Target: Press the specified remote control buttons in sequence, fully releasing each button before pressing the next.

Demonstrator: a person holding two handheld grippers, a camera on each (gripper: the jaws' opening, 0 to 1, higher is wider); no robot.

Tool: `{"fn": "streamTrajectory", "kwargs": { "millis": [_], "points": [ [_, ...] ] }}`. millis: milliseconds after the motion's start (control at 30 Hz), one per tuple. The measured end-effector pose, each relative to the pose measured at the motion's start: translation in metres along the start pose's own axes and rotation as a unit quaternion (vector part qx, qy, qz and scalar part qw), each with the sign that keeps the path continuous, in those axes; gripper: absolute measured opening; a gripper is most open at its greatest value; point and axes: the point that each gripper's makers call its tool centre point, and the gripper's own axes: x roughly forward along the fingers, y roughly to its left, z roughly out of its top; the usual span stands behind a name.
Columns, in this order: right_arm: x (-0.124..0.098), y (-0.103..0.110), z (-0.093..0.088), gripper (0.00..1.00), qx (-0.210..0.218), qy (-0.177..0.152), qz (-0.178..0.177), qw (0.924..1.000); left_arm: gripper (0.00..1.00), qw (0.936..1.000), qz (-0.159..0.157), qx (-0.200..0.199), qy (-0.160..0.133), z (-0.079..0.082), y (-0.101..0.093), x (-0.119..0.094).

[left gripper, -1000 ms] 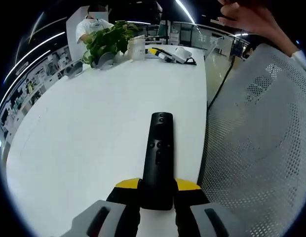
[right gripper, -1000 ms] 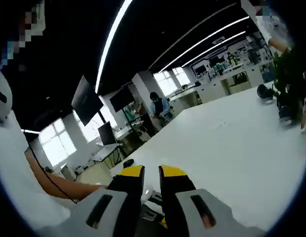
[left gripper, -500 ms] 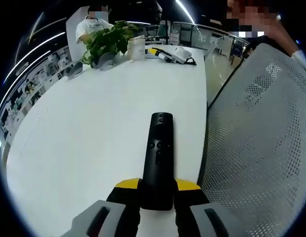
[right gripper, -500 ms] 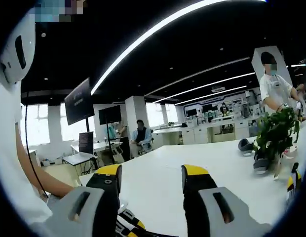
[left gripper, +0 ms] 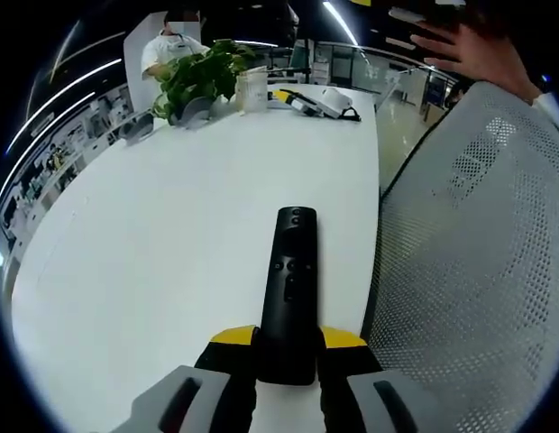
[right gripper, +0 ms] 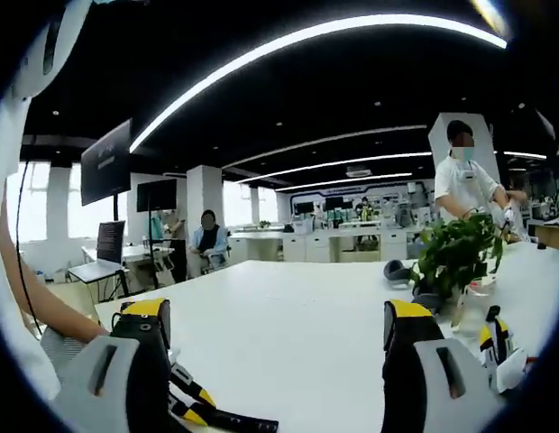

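Left gripper [left gripper: 286, 347] held low over the white tabletop [left gripper: 171, 225], jaws clamped on the near end of the slim black remote control [left gripper: 290, 289], which points away along the tabletop beside a white perforated chair back [left gripper: 478, 271]. A bare hand [left gripper: 473, 50] is raised at upper right. Right gripper [right gripper: 279, 347] level above the tabletop, jaws spread wide, holding nothing; leafy green potted plant [right gripper: 455, 257] ahead at right.

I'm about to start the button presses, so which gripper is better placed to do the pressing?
The right gripper, probably. Its jaws stand wide open and empty above the white table, so it is free to move in. The left gripper is shut on the long black remote control, steadying it.
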Motion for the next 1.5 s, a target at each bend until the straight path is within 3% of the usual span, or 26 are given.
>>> {"fn": "streamTrajectory", "kwargs": {
  "millis": [200,367,600,767,900,1233,1500],
  "points": [
    [-0.003,-0.020,-0.006,0.98,0.012,0.003,-0.041,0.9991,0.24,0.9998,-0.007,0.008,0.018,0.001,0.001,0.001],
    [-0.005,-0.031,-0.017,0.92,0.034,0.028,-0.058,0.9973,0.24,0.9991,-0.016,0.015,0.037,0.001,0.001,0.001],
    [-0.007,-0.038,-0.032,0.94,0.073,0.069,-0.074,0.9922,0.23,0.9964,-0.035,0.014,0.075,0.001,0.004,0.002],
    [-0.009,-0.041,-0.037,0.93,0.080,0.078,-0.079,0.9906,0.23,0.9928,-0.025,0.036,0.111,-0.002,0.019,0.001],
    [-0.009,-0.040,-0.041,0.88,0.089,0.091,-0.075,0.9890,0.23,0.9924,-0.027,0.035,0.115,-0.001,0.030,0.002],
    [-0.011,-0.040,-0.049,0.93,0.100,0.112,-0.084,0.9850,0.23,0.9908,-0.016,0.050,0.125,0.007,0.066,0.005],
    [-0.012,-0.041,-0.052,0.91,0.100,0.121,-0.090,0.9834,0.23,0.9907,-0.009,0.047,0.127,0.015,0.093,0.009]
  ]
}}
